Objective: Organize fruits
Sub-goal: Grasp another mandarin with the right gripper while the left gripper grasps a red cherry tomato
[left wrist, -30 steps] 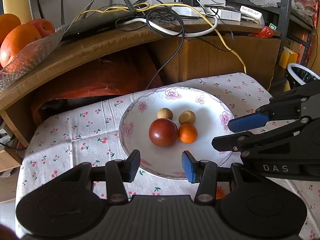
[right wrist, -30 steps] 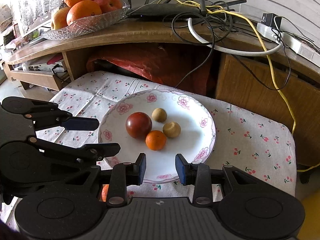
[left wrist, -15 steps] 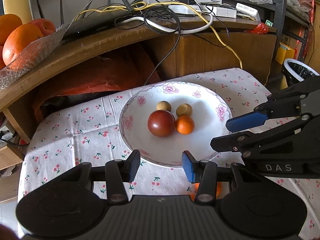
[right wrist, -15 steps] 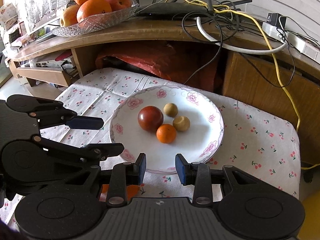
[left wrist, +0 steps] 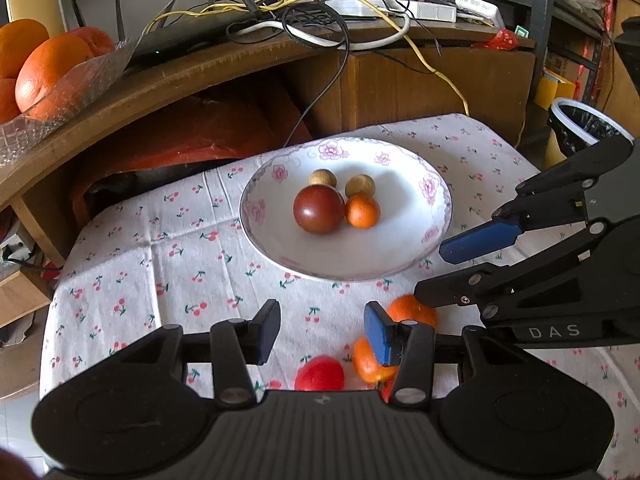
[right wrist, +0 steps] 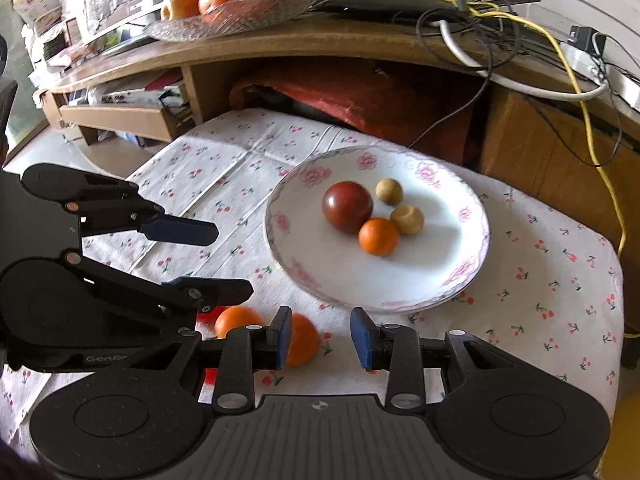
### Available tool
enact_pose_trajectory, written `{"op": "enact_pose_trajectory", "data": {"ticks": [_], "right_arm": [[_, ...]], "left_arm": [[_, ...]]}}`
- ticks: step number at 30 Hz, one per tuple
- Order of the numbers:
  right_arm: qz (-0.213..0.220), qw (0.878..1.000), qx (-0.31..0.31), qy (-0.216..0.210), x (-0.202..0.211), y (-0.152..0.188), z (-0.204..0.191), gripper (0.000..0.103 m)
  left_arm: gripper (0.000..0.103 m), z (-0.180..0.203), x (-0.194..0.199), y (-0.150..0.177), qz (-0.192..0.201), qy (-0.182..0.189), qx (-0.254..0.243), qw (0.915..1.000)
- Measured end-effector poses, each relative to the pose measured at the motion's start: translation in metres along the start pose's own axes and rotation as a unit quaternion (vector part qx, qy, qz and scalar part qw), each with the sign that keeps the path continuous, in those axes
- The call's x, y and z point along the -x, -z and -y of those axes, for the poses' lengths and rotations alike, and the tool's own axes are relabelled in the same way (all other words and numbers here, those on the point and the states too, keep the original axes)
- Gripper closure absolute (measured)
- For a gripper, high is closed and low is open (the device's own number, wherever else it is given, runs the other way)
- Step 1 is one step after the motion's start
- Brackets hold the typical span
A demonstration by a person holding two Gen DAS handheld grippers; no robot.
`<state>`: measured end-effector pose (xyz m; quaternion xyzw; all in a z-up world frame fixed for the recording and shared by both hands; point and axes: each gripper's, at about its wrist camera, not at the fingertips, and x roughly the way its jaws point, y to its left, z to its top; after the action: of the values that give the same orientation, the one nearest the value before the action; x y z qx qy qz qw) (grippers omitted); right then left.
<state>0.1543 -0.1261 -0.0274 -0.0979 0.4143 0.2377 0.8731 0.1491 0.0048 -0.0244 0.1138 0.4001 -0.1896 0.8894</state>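
Home living room: floral tablecloth (left wrist: 168, 264), wooden TV stand (right wrist: 280, 48), router cables (left wrist: 320, 24), fruit bowl (right wrist: 232, 20).

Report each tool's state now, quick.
Left tool: open, holding nothing.
Right tool: open, holding nothing.

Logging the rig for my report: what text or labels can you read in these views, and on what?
"DAS": on the black right tongs, seen from the left wrist.
"GenRo", cut off: on the black left tongs, seen from the right wrist.
Papers stacked on the wooden shelf: too blurred to read.
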Motion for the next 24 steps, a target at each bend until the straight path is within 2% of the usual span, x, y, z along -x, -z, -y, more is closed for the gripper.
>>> {"op": "enact_pose_trajectory", "data": {"ticks": [18, 24], "right_arm": [[-0.037, 0.998, 0.035, -0.028, -0.013, 0.008, -0.015, 0.072], [-0.038, 0.998, 0.038, -0.027, -0.015, 0.009, -0.014, 0.067]], "left_arm": [[0.048, -0.003, 0.007, 0.025, -0.024, 0.024, -0.033, 0.9989], [0.048, -0.008, 0.001, 0.028, -0.039, 0.032, -0.032, 0.9982]]}}
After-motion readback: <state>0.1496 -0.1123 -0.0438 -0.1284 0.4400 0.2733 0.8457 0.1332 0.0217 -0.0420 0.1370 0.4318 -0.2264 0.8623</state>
